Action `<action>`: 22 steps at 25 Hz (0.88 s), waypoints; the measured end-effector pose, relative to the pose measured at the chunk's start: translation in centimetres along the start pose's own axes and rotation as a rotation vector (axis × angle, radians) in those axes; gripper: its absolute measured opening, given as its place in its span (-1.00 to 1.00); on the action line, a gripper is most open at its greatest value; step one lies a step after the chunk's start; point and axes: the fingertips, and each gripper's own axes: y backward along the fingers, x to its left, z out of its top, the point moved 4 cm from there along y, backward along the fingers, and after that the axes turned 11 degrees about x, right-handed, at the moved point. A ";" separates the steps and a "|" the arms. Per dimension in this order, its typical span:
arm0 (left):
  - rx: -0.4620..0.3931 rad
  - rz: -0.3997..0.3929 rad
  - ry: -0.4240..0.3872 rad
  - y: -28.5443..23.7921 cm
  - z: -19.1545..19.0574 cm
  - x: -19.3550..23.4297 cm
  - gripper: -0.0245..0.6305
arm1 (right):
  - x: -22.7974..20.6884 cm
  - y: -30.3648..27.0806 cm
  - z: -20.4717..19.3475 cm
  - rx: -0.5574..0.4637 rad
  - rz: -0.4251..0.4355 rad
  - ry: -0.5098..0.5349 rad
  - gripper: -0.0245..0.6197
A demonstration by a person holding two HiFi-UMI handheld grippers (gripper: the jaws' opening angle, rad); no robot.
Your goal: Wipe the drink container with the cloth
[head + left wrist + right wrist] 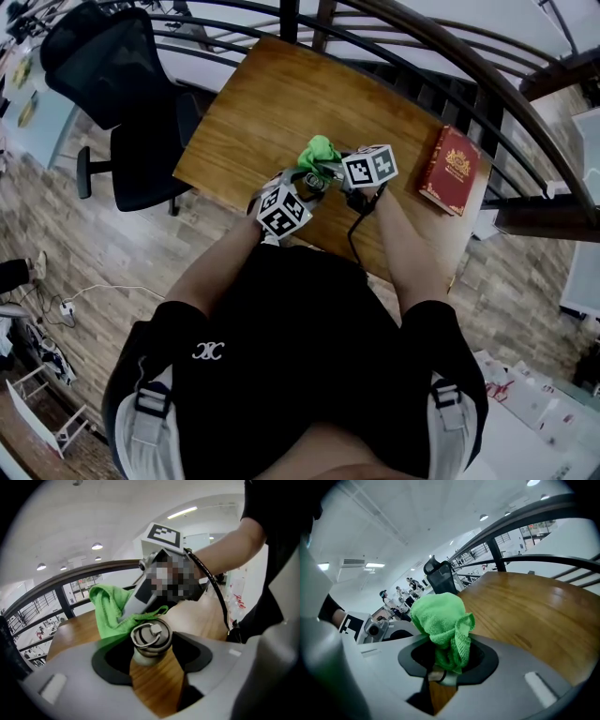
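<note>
Drink bottle (150,641), topped by a metal lid with a ring handle, stands upright on the wooden table (70,632) in the left gripper view. The left gripper (152,663) has its two jaws drawn in against the bottle's sides just under the lid, steadying it. Just behind, the right gripper (133,611) presses a green cloth (107,609) against the far edge of the lid.

In the right gripper view, that gripper's jaws are clamped on the bunched cloth, which bulges out above them. A small pale part of the bottle shows just beneath the cloth, touching it or very nearly so. The left gripper sits close by at the left.

The head view shows both grippers meeting near the table's near edge, with the cloth between and above them and the bottle almost hidden underneath. A red book (452,171) lies well apart at the table's right end, and a black office chair (122,84) stands off to the left.

Wiping looks to be under way at the bottle's top. How much is already clean cannot be told, and the body below the left gripper's hold probably remains to be done.
</note>
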 end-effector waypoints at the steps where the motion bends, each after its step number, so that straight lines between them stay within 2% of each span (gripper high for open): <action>1: -0.001 -0.002 0.000 0.0 0.0 0.1 0.01 | -0.3 0.1 -0.2 -0.005 -0.010 -0.011 -0.61; 12: -0.045 -0.014 0.081 -0.2 0.7 1.3 0.01 | -3.8 1.2 -3.4 -0.095 -0.130 -0.209 -0.61; 22: -0.059 -0.025 0.202 -1.4 1.2 2.8 0.01 | -3.5 3.1 -7.4 -0.130 -0.195 -0.240 -0.62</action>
